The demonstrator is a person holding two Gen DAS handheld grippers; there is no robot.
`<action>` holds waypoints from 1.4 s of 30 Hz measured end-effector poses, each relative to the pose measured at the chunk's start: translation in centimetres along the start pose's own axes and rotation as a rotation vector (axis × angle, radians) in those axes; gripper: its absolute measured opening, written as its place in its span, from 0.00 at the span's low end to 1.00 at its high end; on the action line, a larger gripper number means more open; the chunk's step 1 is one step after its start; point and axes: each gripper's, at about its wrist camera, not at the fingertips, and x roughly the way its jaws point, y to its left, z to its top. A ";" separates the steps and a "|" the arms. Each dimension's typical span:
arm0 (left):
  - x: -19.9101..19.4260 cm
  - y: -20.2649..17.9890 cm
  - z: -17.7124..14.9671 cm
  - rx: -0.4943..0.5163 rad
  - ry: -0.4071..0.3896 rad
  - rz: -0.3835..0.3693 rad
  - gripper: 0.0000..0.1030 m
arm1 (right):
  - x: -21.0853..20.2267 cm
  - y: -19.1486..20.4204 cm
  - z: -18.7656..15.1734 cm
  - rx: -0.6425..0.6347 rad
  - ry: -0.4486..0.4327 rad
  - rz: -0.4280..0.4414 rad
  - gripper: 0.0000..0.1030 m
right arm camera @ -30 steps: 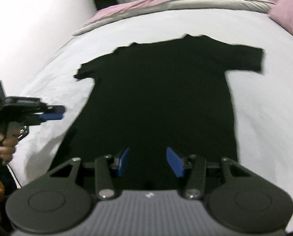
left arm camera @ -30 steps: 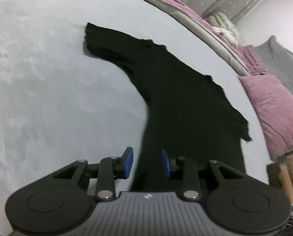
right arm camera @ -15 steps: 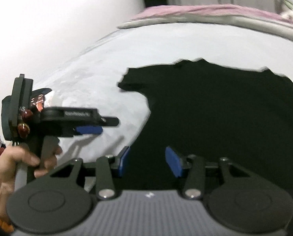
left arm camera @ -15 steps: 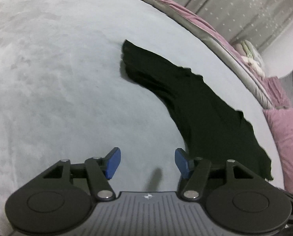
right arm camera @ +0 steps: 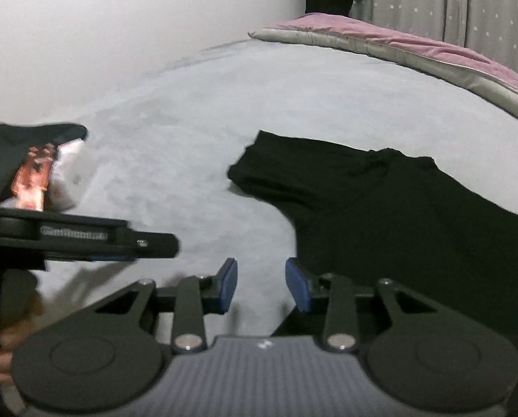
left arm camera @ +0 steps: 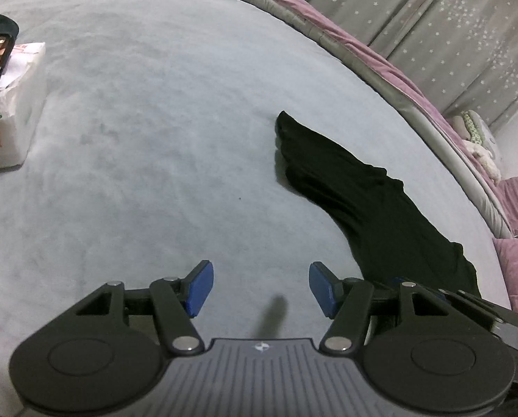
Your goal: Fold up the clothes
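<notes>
bed (left arm camera: 147, 111): grey cover, black t-shirt (right arm camera: 415, 215) lying flat
left gripper (left arm camera: 257, 286): jaws apart, empty
right gripper (right arm camera: 260, 285): jaws closing on nothing
tip: pinch sleeve-side hem cleanly, one layer

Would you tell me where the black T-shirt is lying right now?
The black T-shirt lies flat on the grey bed, right of centre in both wrist views, just right of the right gripper.
</notes>
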 end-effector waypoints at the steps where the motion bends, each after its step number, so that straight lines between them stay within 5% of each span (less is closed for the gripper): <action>1: 0.1 0.0 0.0 0.000 0.001 0.000 0.58 | 0.5 -0.1 0.0 -0.004 0.008 -0.009 0.32; 10: 0.0 0.1 -0.1 -0.005 0.004 -0.004 0.58 | 4.0 -1.1 -0.1 -0.003 0.069 -0.080 0.24; 13: 0.0 0.1 -0.1 -0.005 0.004 -0.006 0.58 | 4.3 -1.7 0.0 0.032 0.068 -0.088 0.09; 16: -0.1 0.1 -0.1 -0.009 0.005 -0.010 0.58 | 4.0 -2.8 0.3 0.100 0.064 -0.067 0.06; 28: -0.1 0.3 -0.1 -0.029 0.004 -0.021 0.58 | 2.9 -8.3 0.9 0.509 -0.008 0.270 0.06; 32: -0.1 0.2 -0.1 -0.029 0.004 -0.021 0.58 | 4.3 -8.7 0.2 0.544 0.029 0.260 0.08; 37: -0.1 0.3 -0.1 -0.036 0.000 -0.024 0.58 | 4.4 -8.2 0.0 0.517 0.036 0.250 0.35; 40: -0.1 0.3 -0.1 -0.040 -0.001 -0.024 0.58 | 3.4 -8.1 0.3 0.493 -0.017 0.233 0.32; 42: 0.0 0.2 -0.1 -0.042 -0.002 -0.025 0.58 | 3.0 -8.3 0.5 0.496 -0.047 0.185 0.19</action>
